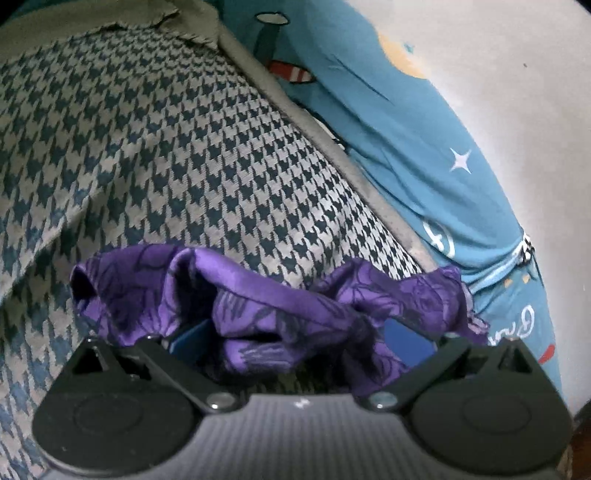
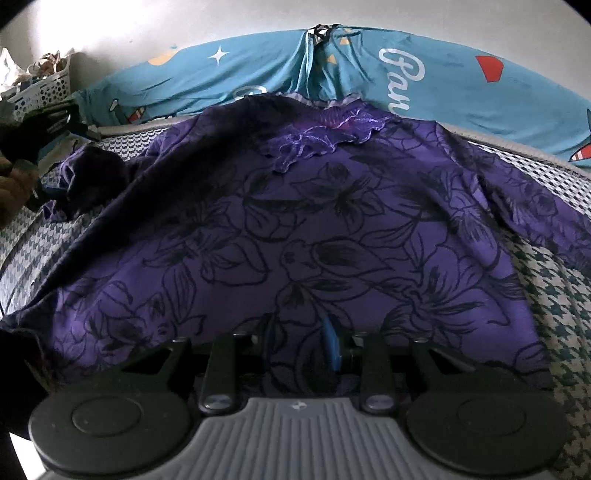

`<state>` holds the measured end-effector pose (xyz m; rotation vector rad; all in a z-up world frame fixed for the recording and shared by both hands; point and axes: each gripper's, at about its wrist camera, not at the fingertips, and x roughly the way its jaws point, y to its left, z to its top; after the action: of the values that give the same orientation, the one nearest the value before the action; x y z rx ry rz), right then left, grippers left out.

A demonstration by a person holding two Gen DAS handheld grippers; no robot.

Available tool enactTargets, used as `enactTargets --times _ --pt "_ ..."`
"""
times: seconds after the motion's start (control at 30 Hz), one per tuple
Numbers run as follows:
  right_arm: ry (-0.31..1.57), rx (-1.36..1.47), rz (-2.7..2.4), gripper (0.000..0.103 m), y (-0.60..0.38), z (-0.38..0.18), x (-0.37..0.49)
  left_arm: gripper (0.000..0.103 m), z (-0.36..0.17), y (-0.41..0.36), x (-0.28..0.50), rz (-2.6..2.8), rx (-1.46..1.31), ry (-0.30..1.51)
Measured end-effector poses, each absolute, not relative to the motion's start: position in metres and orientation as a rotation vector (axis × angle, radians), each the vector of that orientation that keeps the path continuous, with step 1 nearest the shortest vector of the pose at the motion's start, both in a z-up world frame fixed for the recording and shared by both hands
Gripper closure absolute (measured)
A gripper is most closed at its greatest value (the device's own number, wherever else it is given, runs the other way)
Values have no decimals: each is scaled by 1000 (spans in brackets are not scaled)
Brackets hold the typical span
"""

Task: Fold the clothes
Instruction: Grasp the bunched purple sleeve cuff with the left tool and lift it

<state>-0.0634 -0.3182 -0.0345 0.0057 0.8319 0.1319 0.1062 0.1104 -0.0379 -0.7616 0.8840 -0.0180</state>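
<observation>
A purple top with a dark flower print (image 2: pixel 295 229) lies spread on a houndstooth blanket (image 2: pixel 546 295), its lace neckline (image 2: pixel 332 129) at the far side. My right gripper (image 2: pixel 300 343) is at the near hem, its jaws narrow and shut on a fold of the fabric. In the left wrist view my left gripper (image 1: pixel 297 338) has its jaws spread wide, with a loose bunch of the purple top (image 1: pixel 258 295) lying between and over the blue pads (image 1: pixel 406 336). In the right wrist view the left gripper (image 2: pixel 40 122), held by a hand, is at the far left beside the dark sleeve (image 2: pixel 92 177).
A blue bedsheet with stars and lettering (image 2: pixel 443 74) (image 1: pixel 406 129) runs along the far side of the blanket (image 1: pixel 147 147), against a white wall (image 1: pixel 498 74). A white perforated basket (image 2: pixel 40 88) stands at the far left. A grey cloth (image 1: pixel 110 14) lies at the blanket's top edge.
</observation>
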Motion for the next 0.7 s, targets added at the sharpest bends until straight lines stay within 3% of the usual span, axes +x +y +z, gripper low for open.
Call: enactTargets --times 0.23,0.33,0.43,0.6,0.7 --pt "814 -6 139 74 -315 -32 -46 1 -49 103 115 21 -743 915" --pt "806 -11 132 74 -315 -31 -31 9 -52 101 118 41 -731 922" --pt "803 3 120 74 -316 -32 -16 27 -55 100 119 58 -716 917" --pt "801 35 97 74 -319 -33 4 70 -57 106 118 48 -759 884" --pt "797 34 92 74 -318 -34 8 81 -48 107 114 15 -740 827"
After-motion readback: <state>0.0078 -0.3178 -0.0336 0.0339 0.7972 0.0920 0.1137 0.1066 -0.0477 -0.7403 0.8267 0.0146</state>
